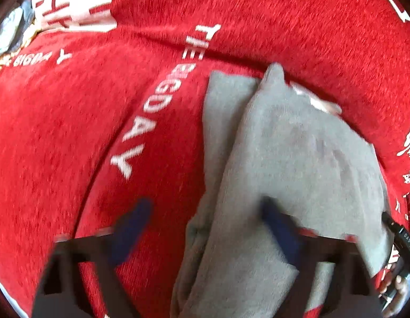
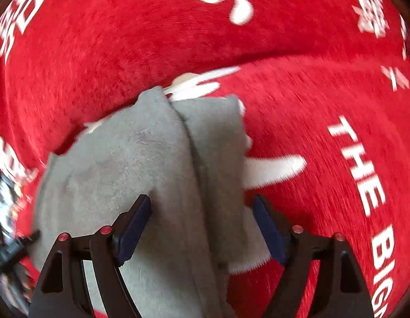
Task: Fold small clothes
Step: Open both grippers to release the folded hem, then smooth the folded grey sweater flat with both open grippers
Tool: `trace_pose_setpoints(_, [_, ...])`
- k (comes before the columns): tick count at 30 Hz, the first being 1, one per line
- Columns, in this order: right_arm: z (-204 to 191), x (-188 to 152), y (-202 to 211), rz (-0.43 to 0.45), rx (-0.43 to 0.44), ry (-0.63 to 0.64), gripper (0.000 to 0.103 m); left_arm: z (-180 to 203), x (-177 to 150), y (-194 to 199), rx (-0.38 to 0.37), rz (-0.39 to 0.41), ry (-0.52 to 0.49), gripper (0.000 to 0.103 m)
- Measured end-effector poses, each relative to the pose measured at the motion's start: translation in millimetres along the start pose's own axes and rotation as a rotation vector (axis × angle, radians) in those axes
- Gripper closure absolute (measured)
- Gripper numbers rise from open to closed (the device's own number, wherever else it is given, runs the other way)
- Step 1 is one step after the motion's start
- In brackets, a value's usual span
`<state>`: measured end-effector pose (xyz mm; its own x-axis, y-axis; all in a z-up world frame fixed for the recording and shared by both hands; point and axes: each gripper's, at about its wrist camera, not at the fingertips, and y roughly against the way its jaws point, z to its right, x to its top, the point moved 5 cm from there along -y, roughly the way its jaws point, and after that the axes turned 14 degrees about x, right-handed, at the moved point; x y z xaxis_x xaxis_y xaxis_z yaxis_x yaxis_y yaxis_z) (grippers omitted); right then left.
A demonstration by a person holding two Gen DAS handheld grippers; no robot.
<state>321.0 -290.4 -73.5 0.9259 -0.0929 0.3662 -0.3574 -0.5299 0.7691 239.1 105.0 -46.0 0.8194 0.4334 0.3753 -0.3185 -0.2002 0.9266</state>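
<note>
A small grey fleece garment (image 1: 297, 153) lies folded lengthwise on a red blanket (image 1: 72, 132) printed with white letters. My left gripper (image 1: 205, 212) hangs over its near left edge. One blue pad (image 1: 136, 222) is above the red blanket and the other (image 1: 276, 222) above the grey cloth, and the jaws stand apart without pinching. In the right wrist view the same garment (image 2: 120, 164) shows a raised fold ridge running away from me. My right gripper (image 2: 202, 212) straddles that ridge with its pads (image 2: 137, 222) clear of the cloth, open.
The red blanket (image 2: 324, 100) covers the whole surface, with a crease across the far side. A person's hand (image 1: 395, 283) and the other black tool (image 1: 401, 238) sit at the right edge of the left wrist view. Blurred clutter (image 1: 9, 26) lies beyond the blanket's far left corner.
</note>
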Motion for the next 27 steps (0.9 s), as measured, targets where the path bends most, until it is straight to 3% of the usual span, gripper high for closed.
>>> trace_pose_setpoints(1, [-4,2,1,0.001,0.004,0.008,0.063,6,2,4,-0.064,-0.012,-0.022,0.08])
trace_pose_setpoints(2, [-7,4,4,0.005,0.003,0.01,0.078,8,4,9,-0.078,-0.03,-0.03,0.084])
trace_pose_setpoints(5, [-20,8,28,0.032,0.0,0.078,0.084,15,5,24,0.008,0.011,-0.109,0.085])
trace_pose_setpoints(8, [-21,3,46,0.049,-0.033,0.1,0.087,6,-1,34,-0.019,0.003,-0.067,0.085])
trace_pose_setpoints(11, [-3,-3,29,-0.008,-0.114,0.093,0.089,2,-5,10,-0.032,-0.047,-0.049,0.082])
trace_pose_setpoints(14, [1,-1,26,0.006,-0.092,0.073,0.079,-3,-3,18,-0.042,-0.051,-0.025,0.079])
trace_pose_setpoints(16, [2,3,33,0.009,-0.114,0.056,0.052,-11,1,29,-0.041,-0.05,-0.02,0.079])
trace_pose_setpoints(17, [2,4,41,0.033,-0.123,0.053,0.049,-14,1,33,-0.028,-0.043,-0.017,0.068])
trace_pose_setpoints(18, [1,4,50,0.064,-0.135,0.056,0.045,-23,3,41,0.016,-0.028,-0.004,0.041])
trace_pose_setpoints(19, [-1,2,60,0.09,-0.151,0.066,0.044,-28,2,45,0.044,-0.031,0.014,0.031])
trace_pose_setpoints(21, [-16,-8,77,0.122,-0.134,0.113,0.044,-34,-2,70,0.044,0.067,0.046,0.028])
trace_pose_setpoints(24, [-53,-31,77,0.1,-0.044,0.215,0.044,-11,-18,94,-0.021,0.118,0.002,0.028])
trace_pose_setpoints(27, [-88,-55,57,0.034,0.01,0.319,0.044,34,-41,101,-0.094,0.122,-0.134,0.028])
